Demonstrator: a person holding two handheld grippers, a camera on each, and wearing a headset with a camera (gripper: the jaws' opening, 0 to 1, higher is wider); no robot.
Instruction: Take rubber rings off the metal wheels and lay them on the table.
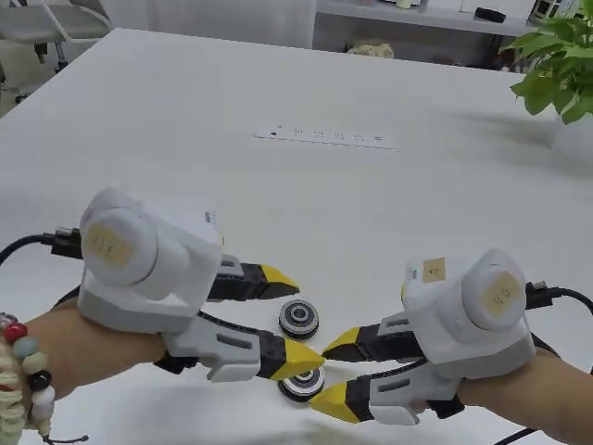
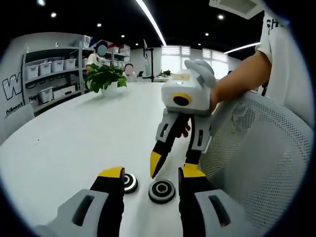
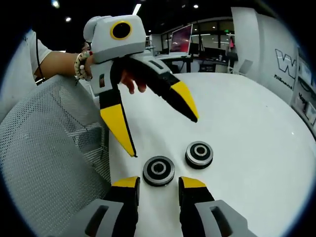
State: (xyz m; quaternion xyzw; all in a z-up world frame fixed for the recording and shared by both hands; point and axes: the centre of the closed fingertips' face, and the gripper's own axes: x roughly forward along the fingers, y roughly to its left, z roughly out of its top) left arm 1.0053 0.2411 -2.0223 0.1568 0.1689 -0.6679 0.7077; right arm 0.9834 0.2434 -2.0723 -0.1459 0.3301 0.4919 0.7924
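Head view: left hand-held gripper [image 1: 296, 320] and right hand-held gripper [image 1: 326, 374], jaws apart, flank wheel [image 1: 301, 384] to strip rubber ring [image 3: 146, 173].

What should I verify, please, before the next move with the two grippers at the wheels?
1. Right gripper open: ok, its jaws stand either side of the nearer black-rimmed metal wheel.
2. Left gripper open: ok, jaws spread wide.
3. Both wheels flat on the white table: ok, the farther metal wheel lies apart from the nearer one.
4. Black rubber rings seated on the wheels: ok, none removed yet.
5. Grippers clear of each other: cannot tell; in the head view their yellow tips nearly meet.
6. Any jaw touching a wheel: cannot tell.
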